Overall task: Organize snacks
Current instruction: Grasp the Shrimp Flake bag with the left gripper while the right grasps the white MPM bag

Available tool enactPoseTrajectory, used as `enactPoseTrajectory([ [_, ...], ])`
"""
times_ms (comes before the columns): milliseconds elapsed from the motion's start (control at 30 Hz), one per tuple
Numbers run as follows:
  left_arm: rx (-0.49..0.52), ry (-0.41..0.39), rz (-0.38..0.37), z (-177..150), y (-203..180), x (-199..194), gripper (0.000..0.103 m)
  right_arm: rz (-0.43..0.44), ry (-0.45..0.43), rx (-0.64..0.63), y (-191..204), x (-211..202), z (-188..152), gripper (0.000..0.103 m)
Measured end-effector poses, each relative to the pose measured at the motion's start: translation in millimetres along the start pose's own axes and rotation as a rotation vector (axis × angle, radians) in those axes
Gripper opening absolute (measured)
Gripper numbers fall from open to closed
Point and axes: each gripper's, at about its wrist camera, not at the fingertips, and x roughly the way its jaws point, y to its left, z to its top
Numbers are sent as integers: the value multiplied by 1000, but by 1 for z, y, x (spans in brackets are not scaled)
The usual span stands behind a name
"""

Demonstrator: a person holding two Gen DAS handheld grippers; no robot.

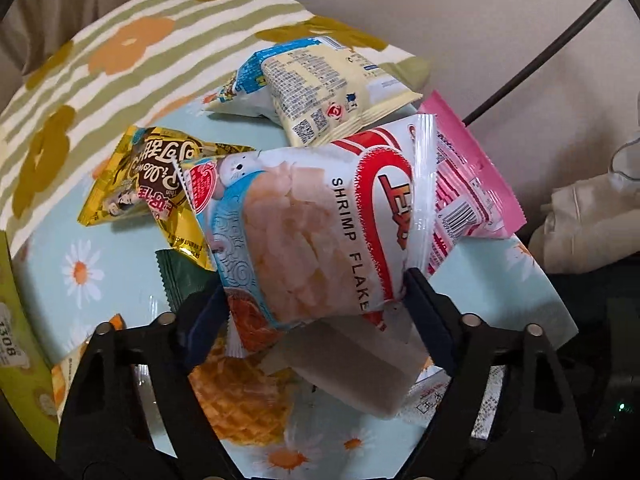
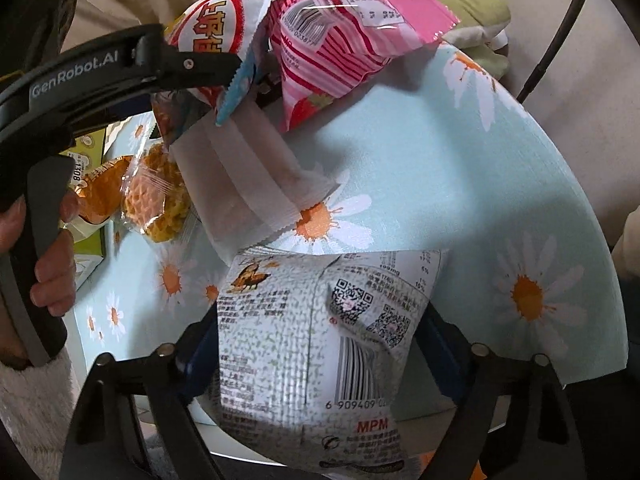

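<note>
My left gripper is shut on a white and red shrimp flakes bag, held above the daisy-print table. The same bag shows in the right wrist view, clamped in the left gripper. My right gripper is shut on a white printed snack bag with barcodes. A pink snack pack lies behind the shrimp bag. A gold chocolate pack and a pale yellow bag lie further back.
A translucent white packet and a clear waffle-biscuit pack lie on the table. A dark green pack lies by the gold one. A striped flower cushion sits behind. A green box stands at the left edge.
</note>
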Motion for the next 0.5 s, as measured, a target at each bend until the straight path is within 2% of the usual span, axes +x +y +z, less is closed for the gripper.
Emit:
enactPoseTrajectory([
  [133,-16,-10,-17,-1,1,-5,75,-4,-12,-7,1,-6,-1,70],
  [267,-49,-39,-39,-4,5,-16,75,-11,-35,-18,3,-14,-2,67],
  [500,-69,-93,-28,-8,7,-46,75,19,-96,-34,3,-42,1,66],
])
